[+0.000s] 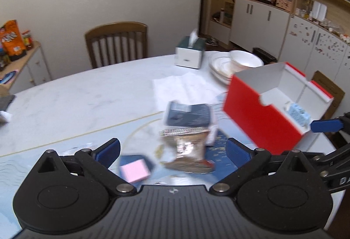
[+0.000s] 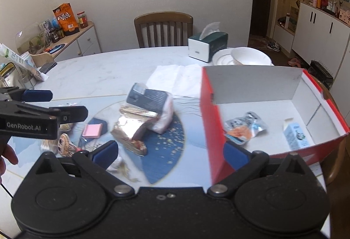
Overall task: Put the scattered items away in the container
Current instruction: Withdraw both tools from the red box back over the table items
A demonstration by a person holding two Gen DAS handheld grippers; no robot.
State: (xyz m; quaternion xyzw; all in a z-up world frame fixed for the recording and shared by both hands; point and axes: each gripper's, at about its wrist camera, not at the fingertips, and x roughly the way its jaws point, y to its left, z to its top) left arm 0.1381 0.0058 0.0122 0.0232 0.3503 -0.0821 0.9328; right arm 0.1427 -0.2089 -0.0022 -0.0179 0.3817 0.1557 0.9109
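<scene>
The red box (image 2: pixel 206 107) with a white inside stands at the right and holds a snack pouch (image 2: pixel 245 127) and a small pale blue carton (image 2: pixel 295 136). Left of it on the blue mat lie a silver foil packet (image 2: pixel 131 129), a dark blue packet (image 2: pixel 148 99) and a pink note pad (image 2: pixel 93 129). My right gripper (image 2: pixel 170 154) hangs open above the mat, nothing between its fingers, its right finger by the box's near corner. My left gripper (image 1: pixel 172 151) is open too, above the blurred foil packet (image 1: pixel 186 147) and pink pad (image 1: pixel 134 170), left of the red box (image 1: pixel 262 116).
A tissue box (image 2: pixel 207 44), stacked white bowls and plates (image 2: pixel 240 56) and a spread paper napkin (image 2: pixel 175 77) lie behind the items. A wooden chair (image 2: pixel 163 29) stands at the table's far side. Small bits, among them a cartoon-face item (image 2: pixel 64 145), lie at the near left.
</scene>
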